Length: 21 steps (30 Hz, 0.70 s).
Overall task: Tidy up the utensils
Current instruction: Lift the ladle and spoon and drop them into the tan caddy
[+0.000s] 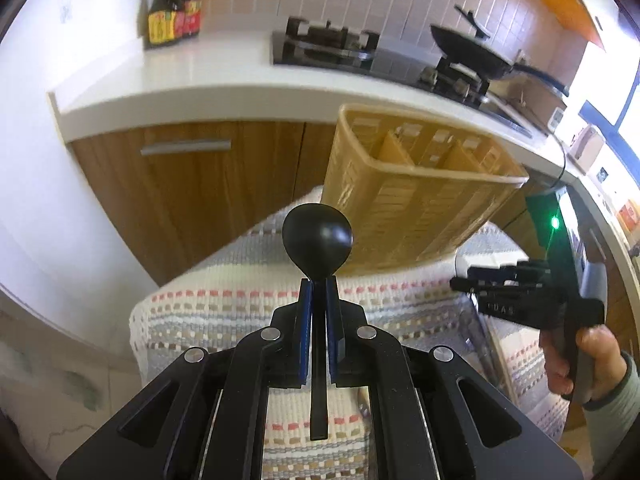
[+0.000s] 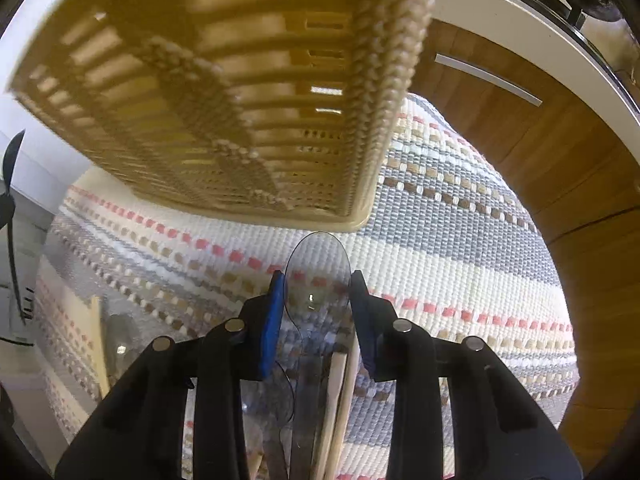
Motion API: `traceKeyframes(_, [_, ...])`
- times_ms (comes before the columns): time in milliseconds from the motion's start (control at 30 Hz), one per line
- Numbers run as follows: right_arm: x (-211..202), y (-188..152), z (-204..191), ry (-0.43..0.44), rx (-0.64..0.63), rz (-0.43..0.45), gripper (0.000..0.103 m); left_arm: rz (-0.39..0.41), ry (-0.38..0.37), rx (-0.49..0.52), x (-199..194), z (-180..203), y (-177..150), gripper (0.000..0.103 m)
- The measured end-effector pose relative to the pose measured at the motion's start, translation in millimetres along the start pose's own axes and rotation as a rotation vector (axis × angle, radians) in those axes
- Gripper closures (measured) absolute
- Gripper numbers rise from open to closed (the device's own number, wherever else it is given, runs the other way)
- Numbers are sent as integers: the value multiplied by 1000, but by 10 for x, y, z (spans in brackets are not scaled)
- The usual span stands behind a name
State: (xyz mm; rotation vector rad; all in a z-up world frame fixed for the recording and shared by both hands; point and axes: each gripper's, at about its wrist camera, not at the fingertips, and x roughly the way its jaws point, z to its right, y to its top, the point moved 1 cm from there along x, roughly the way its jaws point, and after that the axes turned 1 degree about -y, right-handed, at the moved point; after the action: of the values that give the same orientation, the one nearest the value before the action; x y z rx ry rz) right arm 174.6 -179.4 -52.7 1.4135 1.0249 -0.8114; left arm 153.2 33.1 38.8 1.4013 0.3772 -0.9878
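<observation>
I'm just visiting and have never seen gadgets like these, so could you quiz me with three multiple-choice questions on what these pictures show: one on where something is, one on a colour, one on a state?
1. Where does the tan slatted utensil basket stand?
A. on the stove
B. on the striped woven mat
C. on the floor

2. What colour is the spoon in the left gripper?
A. black
B. red
C. white

3. What lies between the fingers of the right gripper?
A. nothing
B. a metal fork
C. a clear plastic spoon

Answers:
1 B: the left wrist view shows the basket's base resting on the mat.
2 A: its round bowl and thin handle are black.
3 C: a see-through spoon bowl sits between the blue pads; whether they press it I cannot tell.
</observation>
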Motion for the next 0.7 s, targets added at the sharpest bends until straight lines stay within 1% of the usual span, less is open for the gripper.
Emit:
traceKeyframes(67, [-199, -47, 10, 32, 0, 47, 73, 45, -21, -8, -127, 55, 89, 98])
traceKeyframes(133, [-409, -106, 34, 70, -6, 95, 73, 117, -50, -11, -316, 85, 182, 98])
traceKeyframes(200, [-714, -185, 42, 116, -15, 175, 73, 178, -71, -13, -475, 122, 267, 98])
traceKeyframes(233, [-850, -199, 23, 135, -18, 212, 73, 220, -89, -17, -578, 167, 348, 98])
traceKeyframes(300, [-1213, -237, 10, 175, -26, 320, 73, 283, -110, -16, -716, 258, 485, 98])
traceKeyframes(333, [-1319, -234, 26, 184, -28, 354, 73, 320, -120, -13, -782, 317, 565, 98])
traceKeyframes(400, [-1546, -123, 38, 215, -34, 432, 73, 389, -128, 0, -872, 432, 687, 98])
traceKeyframes(433, [-1693, -103, 44, 229, -34, 486, 73, 412, -123, 3, -866, 465, 713, 98])
traceKeyframes(467, [-1839, -81, 109, 240, -31, 531, 73, 451, -119, 2, -877, 508, 771, 98])
traceKeyframes(533, [-1966, -37, 192, 254, -22, 611, 73, 523, -143, 0, -849, 559, 859, 98])
traceKeyframes(567, [-2060, -9, 196, 242, -12, 676, 73, 555, -143, -5, -813, 577, 894, 98])
traceKeyframes(600, [-2196, 29, 346, 229, -3, 717, 73, 577, -135, -13, -752, 584, 927, 98])
traceKeyframes(667, [-2310, 92, 387, 208, 18, 795, 73, 616, -139, -29, -604, 573, 960, 98])
traceKeyframes(700, [-2345, 131, 414, 183, 30, 837, 73, 634, -136, -31, -555, 573, 957, 98])
